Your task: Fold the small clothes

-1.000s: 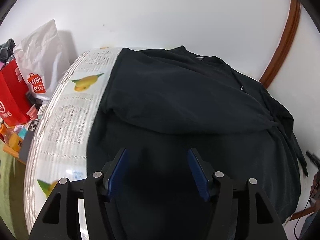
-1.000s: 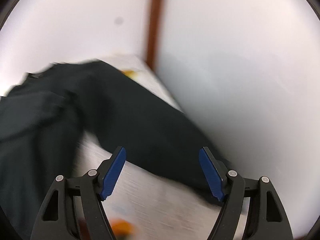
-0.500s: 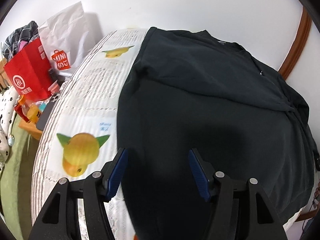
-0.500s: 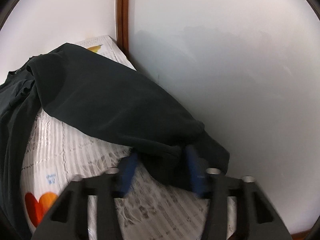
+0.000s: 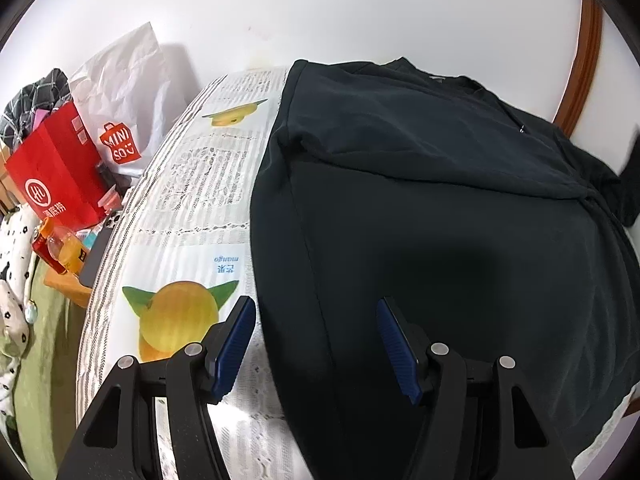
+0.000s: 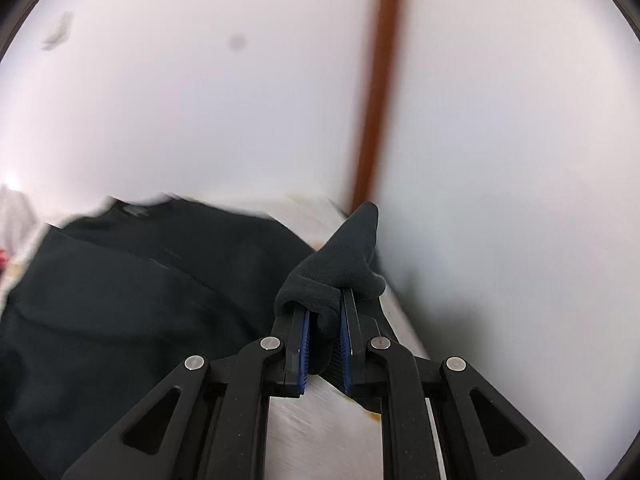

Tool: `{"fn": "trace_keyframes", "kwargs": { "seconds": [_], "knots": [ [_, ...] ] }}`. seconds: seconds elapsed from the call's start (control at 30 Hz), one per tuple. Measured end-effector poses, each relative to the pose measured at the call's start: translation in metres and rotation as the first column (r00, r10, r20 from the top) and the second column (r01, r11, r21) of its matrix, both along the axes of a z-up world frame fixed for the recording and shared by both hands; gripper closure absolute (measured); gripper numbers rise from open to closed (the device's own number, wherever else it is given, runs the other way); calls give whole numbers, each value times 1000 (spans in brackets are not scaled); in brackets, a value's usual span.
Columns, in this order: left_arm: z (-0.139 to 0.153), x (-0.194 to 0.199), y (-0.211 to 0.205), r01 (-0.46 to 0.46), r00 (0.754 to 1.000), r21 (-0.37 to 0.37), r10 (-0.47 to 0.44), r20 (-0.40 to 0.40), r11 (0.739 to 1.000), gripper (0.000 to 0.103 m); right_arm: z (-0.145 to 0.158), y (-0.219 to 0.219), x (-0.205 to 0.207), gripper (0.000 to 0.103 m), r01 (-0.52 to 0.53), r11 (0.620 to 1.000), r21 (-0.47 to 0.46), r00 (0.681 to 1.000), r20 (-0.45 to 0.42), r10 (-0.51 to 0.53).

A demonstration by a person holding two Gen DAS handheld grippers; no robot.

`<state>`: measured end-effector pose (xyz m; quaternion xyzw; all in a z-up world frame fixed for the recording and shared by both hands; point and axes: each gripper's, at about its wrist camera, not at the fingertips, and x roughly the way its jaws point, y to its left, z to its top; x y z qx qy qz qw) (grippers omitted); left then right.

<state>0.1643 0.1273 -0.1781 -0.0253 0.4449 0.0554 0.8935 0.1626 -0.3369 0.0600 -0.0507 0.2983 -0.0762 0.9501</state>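
A black long-sleeved shirt [image 5: 440, 200] lies spread on a white cloth printed with mangoes [image 5: 192, 184]. One sleeve is folded across its chest. My left gripper [image 5: 316, 308] hovers open just over the shirt's near left edge, with nothing pinched between its blue pads. In the right wrist view my right gripper [image 6: 325, 308] has its jaws closing on the cuff of the other sleeve [image 6: 348, 252]. The pads press the bunched fabric and the cuff is lifted off the cloth, its tip poking up past the fingers. The shirt body [image 6: 140, 280] lies to the left, blurred.
A white wall with a brown wooden strip [image 5: 580, 60] borders the surface at the back and right. Left of the surface stand a red paper bag [image 5: 56, 172], a white Miniso bag [image 5: 120, 100] and small clutter, including an orange bottle [image 5: 68, 252].
My right gripper went from open over the sleeve to shut on its cuff and then rose with it. My left gripper shifted toward the shirt's left edge.
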Motion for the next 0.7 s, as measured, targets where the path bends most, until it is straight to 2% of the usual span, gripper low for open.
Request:
{"fn": "trace_keyframes", "kwargs": {
  "seconds": [0.1,0.2,0.33,0.47,0.6,0.63,0.7],
  "knots": [
    [-5,0,7,-10,1000,-26,10,-4,1000,43,17,67,23,90,-133,991,34,991,27,132],
    [-8,-2,12,-8,1000,-63,9,13,998,43,22,134,40,90,-252,965,68,967,45,249],
    [-9,-2,10,-4,1000,-56,5,20,998,43,-5,216,80,90,-362,922,136,932,21,363],
    [-9,-3,7,1,1000,-42,0,28,999,42,-55,270,119,89,-366,915,168,924,-51,379],
    [-9,-3,8,6,1000,-52,-5,26,999,42,-90,279,147,86,-307,928,210,934,-123,336],
    [-9,-3,8,8,1000,-56,-6,27,998,42,-99,282,152,84,-293,931,217,936,-135,326],
    [-9,-5,9,10,1000,-62,-8,30,998,42,-108,283,157,73,-296,930,216,926,-173,335]
  ]
}}
